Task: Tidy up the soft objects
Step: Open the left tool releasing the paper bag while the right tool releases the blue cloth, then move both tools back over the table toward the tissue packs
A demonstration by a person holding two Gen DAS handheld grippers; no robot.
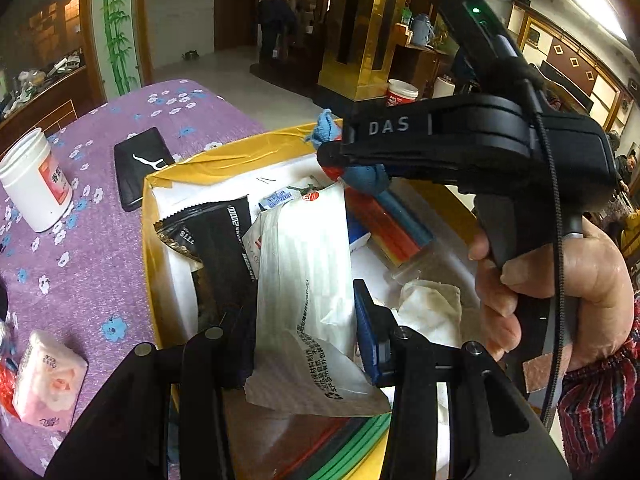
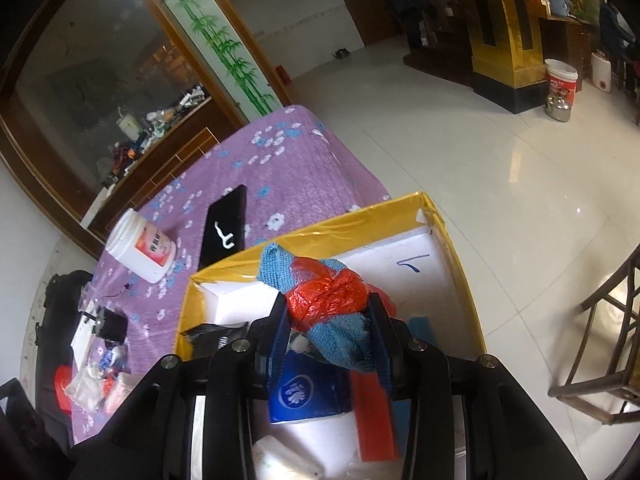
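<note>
Box (image 2: pixel 452 236) contents partly hidden, prob. packets

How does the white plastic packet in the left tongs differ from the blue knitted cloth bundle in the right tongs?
The white plastic packet is flat, smooth and printed with text; the blue knitted cloth bundle is lumpy and wrapped in red plastic film. The packet stands upright between the left tongs; the bundle lies tilted across the right tongs. Both are gripped above the yellow-taped box.
</note>
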